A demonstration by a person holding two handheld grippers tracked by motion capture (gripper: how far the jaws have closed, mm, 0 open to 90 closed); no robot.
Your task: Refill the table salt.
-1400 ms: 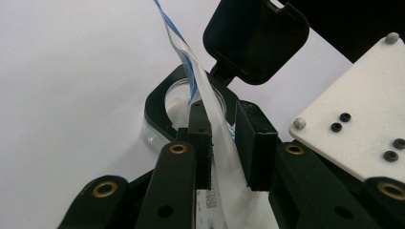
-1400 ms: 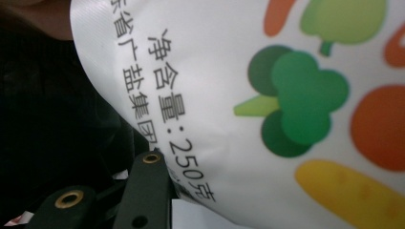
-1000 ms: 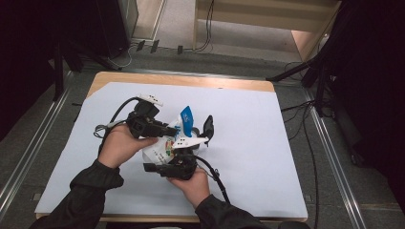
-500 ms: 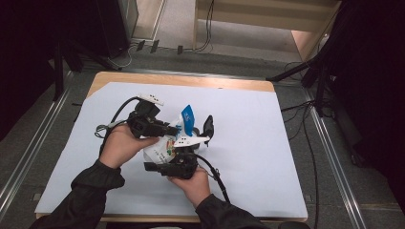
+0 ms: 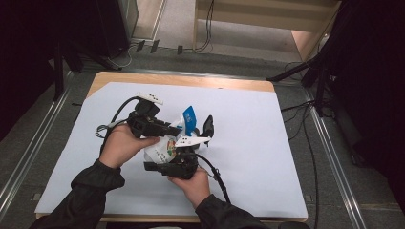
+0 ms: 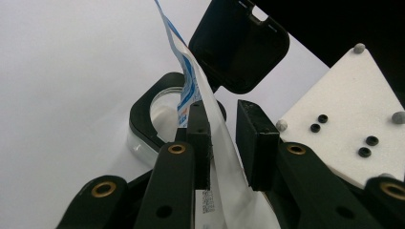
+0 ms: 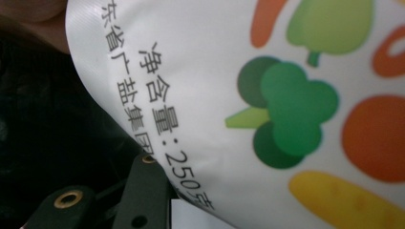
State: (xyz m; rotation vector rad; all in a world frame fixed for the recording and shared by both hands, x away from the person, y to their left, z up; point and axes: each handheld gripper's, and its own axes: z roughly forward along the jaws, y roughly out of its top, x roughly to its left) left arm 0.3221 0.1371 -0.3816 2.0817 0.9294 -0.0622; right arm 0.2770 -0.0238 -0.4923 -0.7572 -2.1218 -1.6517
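A white bag (image 5: 162, 149) printed with vegetables, blue at its top edge (image 5: 190, 118), hangs over the table between both hands. My left gripper (image 5: 175, 130) comes in from the left and is shut on the bag's upper part. In the left gripper view the film (image 6: 217, 129) runs up between the two pads of that gripper (image 6: 223, 114). My right gripper (image 5: 162, 160) sits under the bag, shut on its lower body. In the right gripper view one black finger (image 7: 143, 191) lies against the printed bag (image 7: 267, 95), which hides the other finger.
A clear jar with a black rim (image 6: 155, 112) and a raised black lid (image 6: 239, 43) stands just beyond the bag, its lid (image 5: 207, 126) also in the high view. A white sheet (image 5: 267, 157) covers the wooden table. Cables and dark stands lie on the floor behind.
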